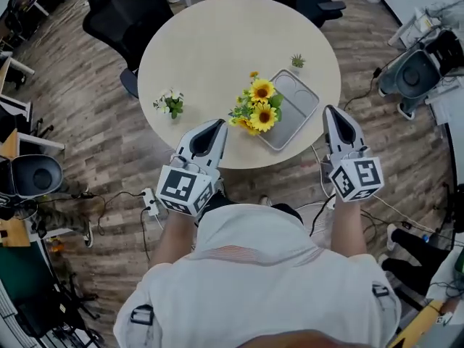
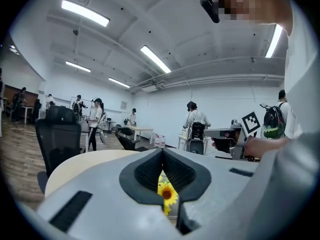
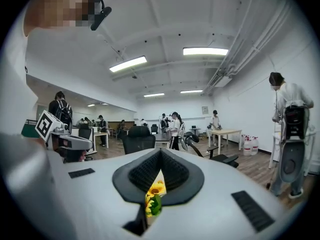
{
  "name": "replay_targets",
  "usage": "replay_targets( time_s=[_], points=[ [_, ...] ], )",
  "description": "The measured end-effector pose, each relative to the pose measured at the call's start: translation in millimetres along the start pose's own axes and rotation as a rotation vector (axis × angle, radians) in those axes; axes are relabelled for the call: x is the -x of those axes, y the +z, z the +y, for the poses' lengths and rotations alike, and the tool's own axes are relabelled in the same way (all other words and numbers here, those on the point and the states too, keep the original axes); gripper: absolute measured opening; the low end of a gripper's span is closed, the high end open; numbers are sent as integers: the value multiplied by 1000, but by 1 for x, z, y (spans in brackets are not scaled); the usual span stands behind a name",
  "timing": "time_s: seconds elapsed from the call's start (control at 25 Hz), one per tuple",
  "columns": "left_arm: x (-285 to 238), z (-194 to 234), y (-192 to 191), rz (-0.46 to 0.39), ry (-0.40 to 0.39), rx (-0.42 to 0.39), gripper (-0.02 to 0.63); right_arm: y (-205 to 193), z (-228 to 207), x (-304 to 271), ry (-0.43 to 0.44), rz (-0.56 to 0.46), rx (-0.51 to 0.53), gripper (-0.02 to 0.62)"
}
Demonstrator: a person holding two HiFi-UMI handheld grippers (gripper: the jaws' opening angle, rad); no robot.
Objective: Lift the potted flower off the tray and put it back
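Since both claws stand at the near edge of the table (image 1: 217, 42), short of the flower (image 1: 258, 112), the step in hand appears to be the approach.

Procedure, as judged from here:
1. Open the jaws before reaching in; closed tips would only push the flower over.
2. Come in low, under the blooms, and close on the pot wall, not on the stems.
3. Lift straight up, keep the pot upright, and set it down flat inside the tray (image 1: 303, 98).

Left claw (image 1: 219, 125): jaws together, tips meeting, nothing held or touched. Right claw (image 1: 330, 111): jaws likewise together and empty.

The flower stands ahead of the left claw and slightly to its right, between the two claws. Its blooms overlap the tray's left edge. The pot is hidden beneath them, so I cannot tell whether it sits on the tray or just beside it. In each gripper view a bloom (image 2: 166, 193) (image 3: 155, 189) shows through the slot below the closed tips, beyond the jaws, not between them.
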State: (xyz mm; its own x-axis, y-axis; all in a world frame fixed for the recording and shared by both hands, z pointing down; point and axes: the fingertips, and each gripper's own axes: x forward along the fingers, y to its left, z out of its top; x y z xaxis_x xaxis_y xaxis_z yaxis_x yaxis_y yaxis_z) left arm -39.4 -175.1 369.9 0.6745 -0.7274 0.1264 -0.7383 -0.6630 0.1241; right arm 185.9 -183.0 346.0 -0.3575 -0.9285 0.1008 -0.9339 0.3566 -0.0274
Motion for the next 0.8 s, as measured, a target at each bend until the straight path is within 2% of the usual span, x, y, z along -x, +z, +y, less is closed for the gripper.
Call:
replay_targets(
  time_s=[0.16,0.32,0.48,0.8],
  points=[
    [-11,50,19,-19,-83,-9,5,8,20,-27,-96,5,11,0],
    [-24,82,24,-19,-130,-2,5,10,38,-50,-120,12,30,0],
    [-31,87,22,-11,-142,12,6,6,38,-56,-122,28,46,0],
    [-44,65,33,-26,-91,-12,5,8,2,-45,-99,19,24,0]
  ],
)
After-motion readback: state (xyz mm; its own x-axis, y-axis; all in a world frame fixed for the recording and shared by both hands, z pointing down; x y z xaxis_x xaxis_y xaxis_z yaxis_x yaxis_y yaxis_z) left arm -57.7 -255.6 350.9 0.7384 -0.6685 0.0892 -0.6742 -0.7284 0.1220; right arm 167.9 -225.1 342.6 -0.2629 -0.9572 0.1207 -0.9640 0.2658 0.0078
